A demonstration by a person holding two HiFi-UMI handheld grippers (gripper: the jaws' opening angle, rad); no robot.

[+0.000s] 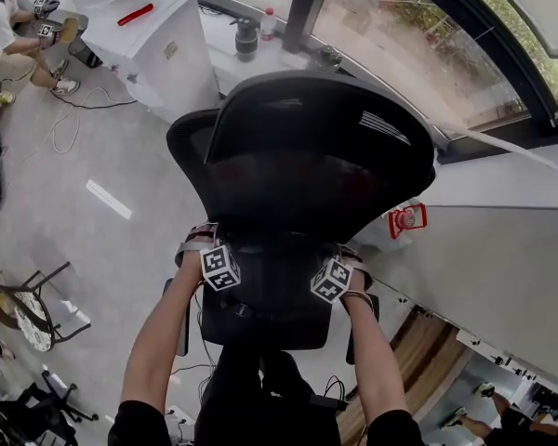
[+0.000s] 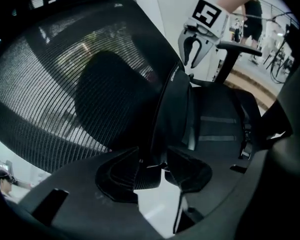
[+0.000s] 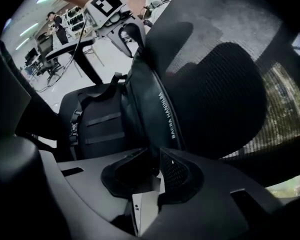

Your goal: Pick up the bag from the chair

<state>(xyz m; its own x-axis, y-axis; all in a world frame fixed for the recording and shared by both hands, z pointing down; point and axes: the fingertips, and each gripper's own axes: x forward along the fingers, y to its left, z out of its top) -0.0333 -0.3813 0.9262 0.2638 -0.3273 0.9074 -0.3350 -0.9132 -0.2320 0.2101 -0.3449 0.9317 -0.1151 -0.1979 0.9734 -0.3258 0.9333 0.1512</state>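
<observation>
A black bag (image 1: 274, 291) stands upright on the seat of a black mesh office chair (image 1: 316, 147), leaning against the backrest. My left gripper (image 1: 223, 282) points down at the bag's left top corner. In the left gripper view its jaws (image 2: 157, 166) pinch the bag's (image 2: 215, 119) top edge. My right gripper (image 1: 328, 291) is at the right top corner. In the right gripper view its jaws (image 3: 157, 173) close on the rim of the bag (image 3: 100, 124), beside white lettering. Each gripper view also shows the other gripper, the right gripper (image 2: 195, 51) and the left gripper (image 3: 125, 34), at the bag's far end.
The chair's armrest (image 2: 237, 49) juts out beside the bag. A white cabinet (image 1: 158, 45) with a red object (image 1: 135, 14) stands behind the chair, near a curved window. A person (image 1: 9, 35) sits at the far left. A round stool (image 1: 23, 309) and cables lie on the floor.
</observation>
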